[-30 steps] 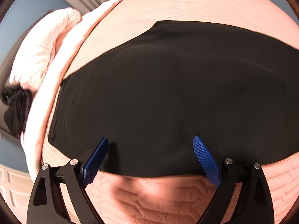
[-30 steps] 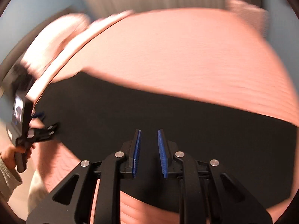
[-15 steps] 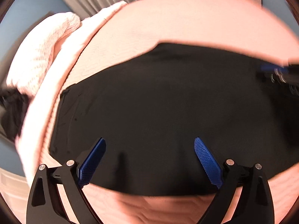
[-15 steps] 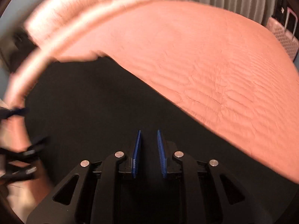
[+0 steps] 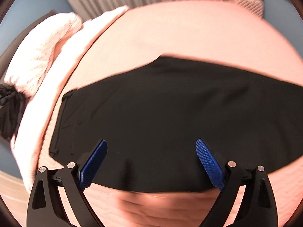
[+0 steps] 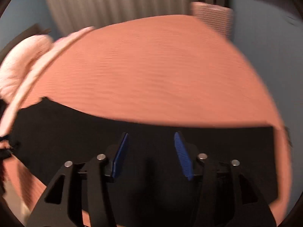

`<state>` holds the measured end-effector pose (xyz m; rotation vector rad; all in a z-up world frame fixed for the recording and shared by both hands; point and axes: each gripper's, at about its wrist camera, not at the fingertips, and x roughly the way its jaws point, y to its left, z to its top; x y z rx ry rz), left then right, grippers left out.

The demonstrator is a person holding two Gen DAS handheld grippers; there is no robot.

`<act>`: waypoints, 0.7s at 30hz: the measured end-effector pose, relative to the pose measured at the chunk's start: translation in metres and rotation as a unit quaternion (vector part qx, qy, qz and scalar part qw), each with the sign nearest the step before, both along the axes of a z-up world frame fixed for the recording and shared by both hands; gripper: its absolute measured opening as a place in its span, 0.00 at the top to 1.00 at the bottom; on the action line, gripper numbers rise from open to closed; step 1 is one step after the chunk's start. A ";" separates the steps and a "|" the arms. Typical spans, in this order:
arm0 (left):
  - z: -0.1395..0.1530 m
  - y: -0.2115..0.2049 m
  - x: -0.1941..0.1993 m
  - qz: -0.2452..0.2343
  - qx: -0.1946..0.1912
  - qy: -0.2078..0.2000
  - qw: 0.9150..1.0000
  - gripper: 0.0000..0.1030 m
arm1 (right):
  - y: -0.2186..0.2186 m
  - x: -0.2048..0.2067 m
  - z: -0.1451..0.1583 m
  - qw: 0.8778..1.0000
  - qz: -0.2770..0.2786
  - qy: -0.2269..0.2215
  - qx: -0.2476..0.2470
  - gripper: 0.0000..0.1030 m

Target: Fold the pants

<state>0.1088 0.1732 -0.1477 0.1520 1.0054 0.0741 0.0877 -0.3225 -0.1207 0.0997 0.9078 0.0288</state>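
Observation:
Black pants (image 5: 161,117) lie flat across a pink quilted bed (image 5: 180,32), waistband end at the left. My left gripper (image 5: 151,162) is open and empty, hovering over the pants' near edge close to the waist. In the right wrist view the pants (image 6: 75,136) stretch across the bed (image 6: 151,71), with the leg end at the right. My right gripper (image 6: 150,155) is open and empty above the leg part. The frames are blurred by motion.
A white knitted pillow (image 5: 37,53) and a pale folded blanket edge lie at the bed's left end. A dark garment (image 5: 9,111) hangs off the left side. A curtain (image 6: 106,1) and a pink hamper (image 6: 212,17) stand behind the bed.
My right gripper has opened from shut and swung to look along the leg end. My left gripper has stayed open and pulled back slightly over the waist area.

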 end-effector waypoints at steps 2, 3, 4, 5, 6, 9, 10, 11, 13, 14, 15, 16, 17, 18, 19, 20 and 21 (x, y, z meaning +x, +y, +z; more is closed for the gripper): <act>0.011 -0.030 -0.010 -0.022 -0.009 -0.018 1.000 0.10 | -0.071 -0.047 -0.018 0.999 -0.042 0.030 -0.004 0.51; 0.012 -0.043 -0.011 -0.029 -0.011 -0.019 0.999 0.10 | -0.097 -0.061 -0.031 0.997 -0.056 0.051 -0.012 0.52; 0.012 -0.058 -0.014 -0.039 -0.014 -0.018 0.999 0.09 | -0.124 -0.068 -0.045 0.994 -0.073 0.069 -0.030 0.54; 0.010 -0.074 -0.016 -0.046 -0.015 -0.014 0.999 0.09 | -0.157 -0.076 -0.052 0.994 -0.082 0.063 -0.019 0.73; 0.008 -0.092 -0.019 -0.056 -0.016 -0.006 0.998 0.10 | -0.171 -0.076 -0.049 0.993 -0.102 0.060 -0.010 0.70; 0.009 -0.134 -0.030 -0.080 -0.001 -0.003 0.997 0.09 | -0.206 -0.060 -0.024 0.993 -0.112 0.014 0.024 0.66; 0.010 -0.147 -0.035 -0.091 0.005 -0.004 0.996 0.09 | -0.210 -0.042 -0.022 0.994 -0.099 0.016 0.033 0.63; 0.010 -0.156 -0.038 -0.097 0.010 -0.003 0.995 0.09 | -0.213 -0.034 -0.026 0.995 -0.093 0.023 0.041 0.60; 0.009 -0.168 -0.041 -0.109 0.020 -0.001 0.994 0.09 | -0.220 -0.010 -0.036 0.994 -0.086 0.034 0.054 0.60; 0.008 -0.174 -0.043 -0.113 0.030 -0.002 0.993 0.09 | -0.222 0.012 -0.039 0.995 -0.073 0.042 0.061 0.61; 0.006 -0.179 -0.043 -0.115 0.040 -0.002 0.993 0.09 | -0.217 0.027 -0.047 0.996 -0.062 0.052 0.047 0.73; 0.002 -0.180 -0.041 -0.116 0.049 0.001 0.992 0.09 | -0.213 0.031 -0.052 0.996 -0.052 0.058 0.040 0.76; 0.000 -0.180 -0.038 -0.114 0.058 0.005 0.992 0.09 | -0.209 0.041 -0.053 0.997 -0.043 0.052 0.035 0.76; -0.003 -0.180 -0.035 -0.110 0.064 0.009 0.992 0.09 | -0.210 0.049 -0.056 0.998 -0.041 0.042 0.037 0.76; -0.005 -0.183 -0.034 -0.107 0.067 0.012 0.992 0.09 | -0.211 0.051 -0.055 0.998 -0.043 0.031 0.037 0.76; -0.005 -0.186 -0.032 -0.103 0.068 0.014 0.992 0.09 | -0.212 0.042 -0.050 0.998 -0.052 0.026 0.040 0.74; -0.004 -0.183 -0.029 -0.099 0.069 0.012 0.993 0.09 | -0.213 0.037 -0.048 0.997 -0.061 0.028 0.045 0.72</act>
